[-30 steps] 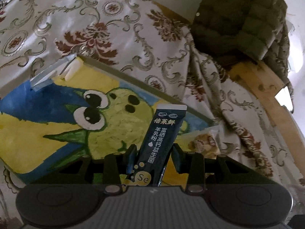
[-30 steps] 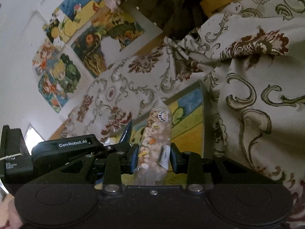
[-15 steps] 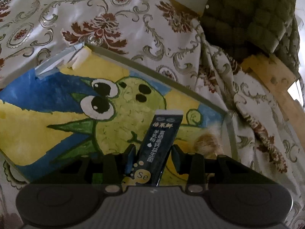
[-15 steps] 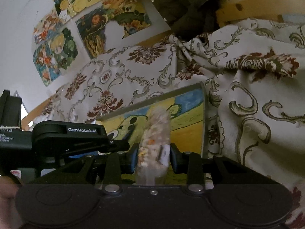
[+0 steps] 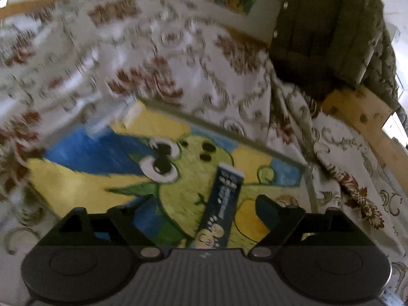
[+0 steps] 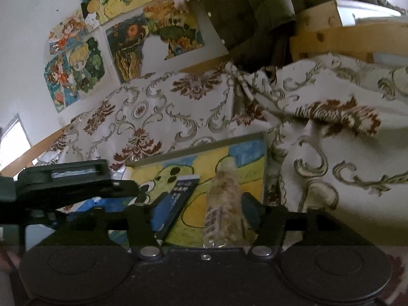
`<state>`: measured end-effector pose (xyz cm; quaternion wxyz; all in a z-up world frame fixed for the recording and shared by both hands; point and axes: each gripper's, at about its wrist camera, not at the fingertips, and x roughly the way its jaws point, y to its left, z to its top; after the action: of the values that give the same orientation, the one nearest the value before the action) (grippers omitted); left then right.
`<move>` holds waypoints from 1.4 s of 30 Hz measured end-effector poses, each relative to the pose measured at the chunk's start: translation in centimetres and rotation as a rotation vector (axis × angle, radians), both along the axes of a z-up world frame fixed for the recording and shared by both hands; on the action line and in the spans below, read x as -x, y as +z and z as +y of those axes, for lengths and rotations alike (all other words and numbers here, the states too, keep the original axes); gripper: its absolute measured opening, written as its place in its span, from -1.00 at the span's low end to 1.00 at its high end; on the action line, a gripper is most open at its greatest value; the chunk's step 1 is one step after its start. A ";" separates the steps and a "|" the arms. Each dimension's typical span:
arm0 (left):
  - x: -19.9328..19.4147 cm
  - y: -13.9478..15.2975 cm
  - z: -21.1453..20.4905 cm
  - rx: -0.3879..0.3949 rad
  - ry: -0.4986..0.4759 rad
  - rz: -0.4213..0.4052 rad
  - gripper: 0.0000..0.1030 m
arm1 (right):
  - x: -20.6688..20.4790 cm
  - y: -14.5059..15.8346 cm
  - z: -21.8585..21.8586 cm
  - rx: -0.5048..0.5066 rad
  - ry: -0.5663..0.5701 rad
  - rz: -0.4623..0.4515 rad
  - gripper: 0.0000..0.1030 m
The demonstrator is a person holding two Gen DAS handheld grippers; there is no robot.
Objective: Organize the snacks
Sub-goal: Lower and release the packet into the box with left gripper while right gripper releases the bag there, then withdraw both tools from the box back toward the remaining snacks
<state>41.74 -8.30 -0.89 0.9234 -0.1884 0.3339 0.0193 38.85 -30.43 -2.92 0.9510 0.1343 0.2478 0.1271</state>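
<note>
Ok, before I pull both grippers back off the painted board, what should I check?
1. Left gripper open, fingers apart from the dark sachet: ok.
2. Sachet lying on the painted board: ok.
3. Right gripper open: ok.
4. Clear snack packet free of the finger beside it: cannot tell, it lies very close.
5. Sachet and packet apart, side by side: ok.

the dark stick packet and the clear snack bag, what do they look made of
The dark stick packet looks like printed plastic or foil laminate: smooth navy face, pale crimped end strip. The clear snack bag looks like thin transparent plastic film: pale, crumbly contents show through it, with a printed label. Blur leaves the exact finish open.
</note>
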 end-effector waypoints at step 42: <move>34.0 4.8 5.1 -0.362 0.115 -0.184 0.99 | 27.0 4.3 5.0 0.195 -0.036 -0.105 0.99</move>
<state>7.79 -3.16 3.89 0.9661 -0.0393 0.2280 0.1144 11.89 -25.41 1.36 0.9734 0.0385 0.2061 0.0919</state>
